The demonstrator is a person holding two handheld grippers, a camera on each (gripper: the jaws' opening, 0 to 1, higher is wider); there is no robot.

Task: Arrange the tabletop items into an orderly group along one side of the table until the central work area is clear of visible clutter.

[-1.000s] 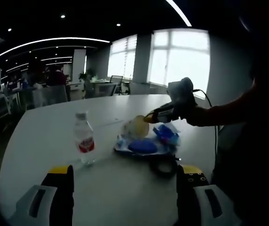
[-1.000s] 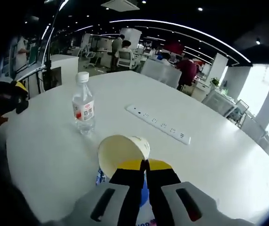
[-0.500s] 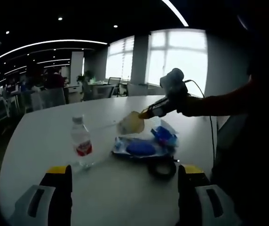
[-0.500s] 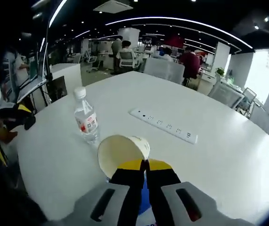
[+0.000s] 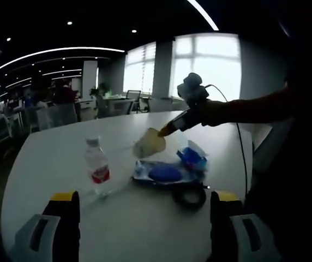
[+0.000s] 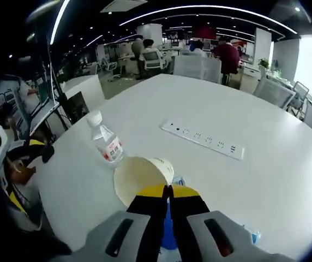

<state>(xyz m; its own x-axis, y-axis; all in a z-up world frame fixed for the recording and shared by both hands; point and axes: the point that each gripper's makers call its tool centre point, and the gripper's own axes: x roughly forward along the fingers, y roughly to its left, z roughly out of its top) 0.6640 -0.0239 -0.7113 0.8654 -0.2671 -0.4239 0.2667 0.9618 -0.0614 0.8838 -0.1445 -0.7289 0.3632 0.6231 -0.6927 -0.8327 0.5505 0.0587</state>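
Paper cup (image 6: 141, 176), pale and round-mouthed, is hanging pinched by its rim in my right gripper (image 6: 168, 192), lifted above the blue packets (image 5: 167, 172) near the white table's (image 6: 287, 180) edge so I can regroup it. My left gripper (image 5: 142, 204) is waiting spread wide, empty, beside the clear plastic bottle (image 5: 98, 167).

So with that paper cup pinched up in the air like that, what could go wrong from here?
The right tool grips the cream paper cup only by its rim, so the cup might crush or slip out. The clear plastic water bottle with the red label stands close beside the cup; a swing could knock it over. The blue wrappers and the black ring lie below and could catch a dropped cup.
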